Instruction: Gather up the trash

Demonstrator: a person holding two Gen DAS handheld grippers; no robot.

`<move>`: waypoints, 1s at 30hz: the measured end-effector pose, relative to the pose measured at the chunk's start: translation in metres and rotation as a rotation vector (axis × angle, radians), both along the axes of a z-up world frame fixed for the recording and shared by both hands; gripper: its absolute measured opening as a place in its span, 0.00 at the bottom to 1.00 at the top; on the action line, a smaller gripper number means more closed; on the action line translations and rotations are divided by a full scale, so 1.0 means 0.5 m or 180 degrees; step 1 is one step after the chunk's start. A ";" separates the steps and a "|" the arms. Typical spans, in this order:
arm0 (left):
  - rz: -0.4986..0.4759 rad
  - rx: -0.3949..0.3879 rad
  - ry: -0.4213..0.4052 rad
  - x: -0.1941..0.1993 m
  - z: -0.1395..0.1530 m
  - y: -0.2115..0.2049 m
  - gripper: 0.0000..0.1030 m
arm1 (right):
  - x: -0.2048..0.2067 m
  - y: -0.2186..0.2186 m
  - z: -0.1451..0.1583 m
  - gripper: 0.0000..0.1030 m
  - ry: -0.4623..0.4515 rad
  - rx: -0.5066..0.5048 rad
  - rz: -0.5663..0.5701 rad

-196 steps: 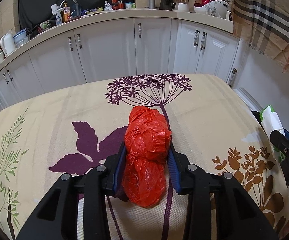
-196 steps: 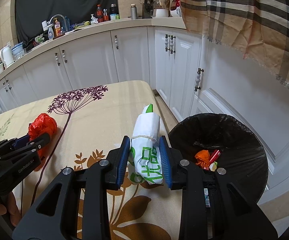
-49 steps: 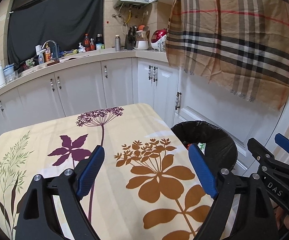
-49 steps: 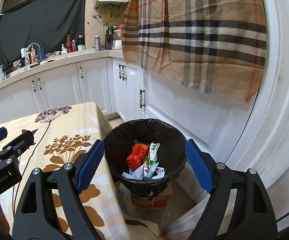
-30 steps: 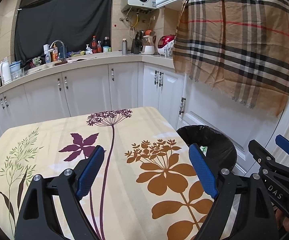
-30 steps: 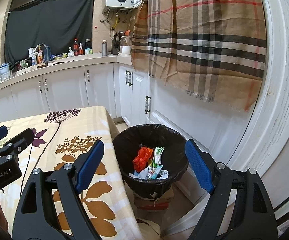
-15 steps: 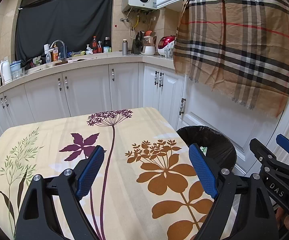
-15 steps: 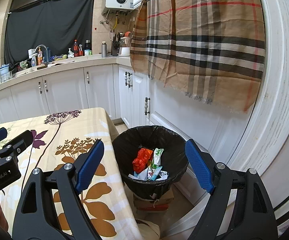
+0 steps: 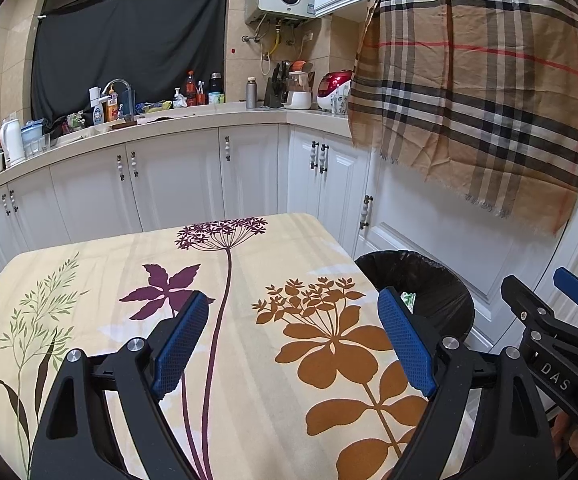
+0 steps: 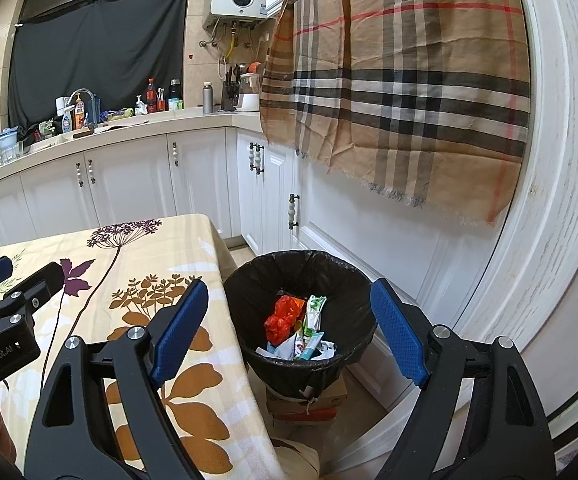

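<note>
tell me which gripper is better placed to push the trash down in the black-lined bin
Right, probably. The right gripper is open with the black-lined bin framed between its fingers and the red plastic bag in plain view. The left gripper is open over the floral tablecloth, with the bin off to its right.

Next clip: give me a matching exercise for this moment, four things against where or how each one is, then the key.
Things:
1. red bag
2. bin
3. left gripper
4. plaid cloth

States:
A. hangs over the white cabinet front
B. open and empty above the tablecloth
C. lies inside the bin with wrappers
D. stands on the floor beside the table, lined in black

Pairs: 1-C, 2-D, 3-B, 4-A
</note>
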State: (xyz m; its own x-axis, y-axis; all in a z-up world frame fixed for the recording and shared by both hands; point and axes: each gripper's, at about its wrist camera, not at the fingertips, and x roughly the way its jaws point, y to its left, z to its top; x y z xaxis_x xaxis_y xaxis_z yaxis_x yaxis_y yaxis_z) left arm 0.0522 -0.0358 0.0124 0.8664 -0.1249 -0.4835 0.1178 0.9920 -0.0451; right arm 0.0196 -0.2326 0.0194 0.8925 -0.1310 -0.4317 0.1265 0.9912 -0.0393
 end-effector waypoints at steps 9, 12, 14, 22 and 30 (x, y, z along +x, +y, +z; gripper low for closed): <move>0.0003 -0.0004 0.0003 0.000 -0.002 0.001 0.81 | 0.000 0.000 0.001 0.79 0.0002 -0.0002 0.0001; 0.0008 -0.0003 0.0004 -0.001 -0.002 0.003 0.81 | 0.000 0.000 0.001 0.79 0.0000 -0.0002 0.0003; 0.0008 -0.0007 0.0002 -0.002 -0.001 0.004 0.81 | 0.000 0.001 0.000 0.79 -0.0002 -0.0007 0.0002; 0.0006 -0.0005 0.0003 -0.001 -0.001 0.003 0.81 | 0.001 0.000 0.000 0.79 0.0000 -0.0008 0.0003; 0.0008 -0.0009 0.0002 -0.002 0.000 0.003 0.81 | 0.001 0.001 0.000 0.79 0.0000 -0.0007 0.0004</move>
